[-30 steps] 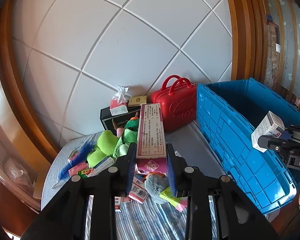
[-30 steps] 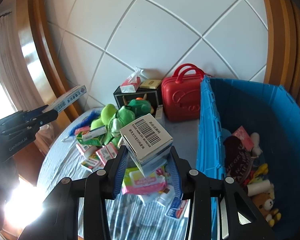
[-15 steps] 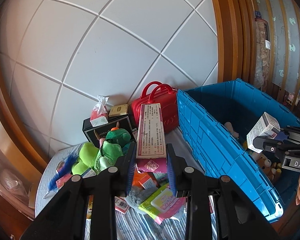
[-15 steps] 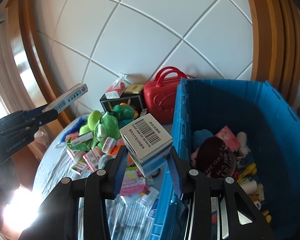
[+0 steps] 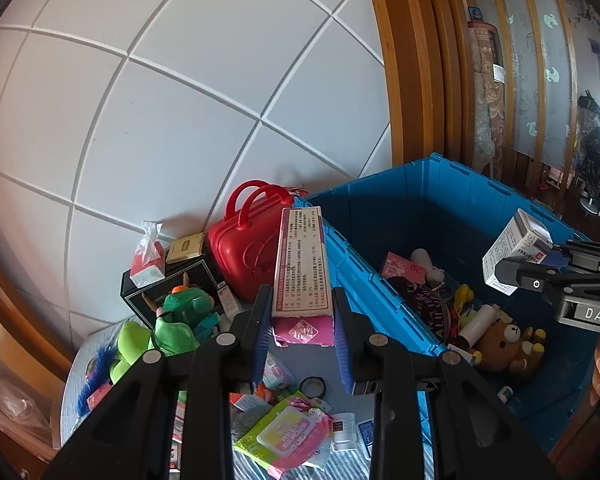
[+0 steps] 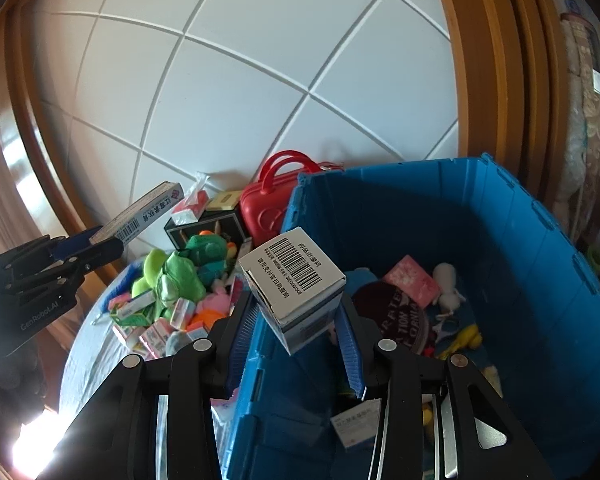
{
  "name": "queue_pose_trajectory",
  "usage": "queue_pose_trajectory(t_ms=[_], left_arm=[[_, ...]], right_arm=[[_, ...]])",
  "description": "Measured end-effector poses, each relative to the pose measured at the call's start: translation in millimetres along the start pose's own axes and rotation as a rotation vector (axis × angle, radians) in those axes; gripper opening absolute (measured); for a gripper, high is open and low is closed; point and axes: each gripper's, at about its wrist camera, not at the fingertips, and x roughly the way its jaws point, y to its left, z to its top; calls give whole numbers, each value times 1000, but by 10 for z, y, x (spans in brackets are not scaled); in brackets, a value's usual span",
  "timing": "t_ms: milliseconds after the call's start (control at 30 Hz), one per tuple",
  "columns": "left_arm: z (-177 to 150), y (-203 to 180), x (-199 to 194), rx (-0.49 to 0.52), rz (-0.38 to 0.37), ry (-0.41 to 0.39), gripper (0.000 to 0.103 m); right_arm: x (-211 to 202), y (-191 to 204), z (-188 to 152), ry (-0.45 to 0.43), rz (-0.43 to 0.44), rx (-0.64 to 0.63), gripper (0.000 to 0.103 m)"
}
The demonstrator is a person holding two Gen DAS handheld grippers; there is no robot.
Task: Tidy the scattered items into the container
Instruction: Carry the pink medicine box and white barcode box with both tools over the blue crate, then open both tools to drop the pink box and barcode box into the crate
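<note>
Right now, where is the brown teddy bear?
In the left wrist view, the brown teddy bear lies inside the blue crate, at its near right, beside a white tube.

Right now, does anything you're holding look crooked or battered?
Yes. The barcode box sits skewed, corner-down, in the right gripper over the blue crate. The long box in the left gripper has a torn near end.

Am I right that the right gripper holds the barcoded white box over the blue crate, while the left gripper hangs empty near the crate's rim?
Not quite: the left gripper is not empty. The left wrist view shows it shut on a long pink-and-white carton. The rest stands: the right gripper holds the barcoded white box over the blue crate.
</note>
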Motion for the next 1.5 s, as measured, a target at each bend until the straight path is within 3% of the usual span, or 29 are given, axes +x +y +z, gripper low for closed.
queue_pose_trajectory(t_ms=[333, 967, 1500], left_arm=[[287, -521, 206, 71, -94, -10, 28], [619, -1166, 600, 143, -213, -9, 28], [761, -1358, 846, 174, -248, -4, 28]], right_arm=[[-94, -455, 23, -14, -63, 63, 39], [-268, -1155, -8, -23, -188, 168, 39], [-219, -1444, 2, -18, -238, 210, 39]])
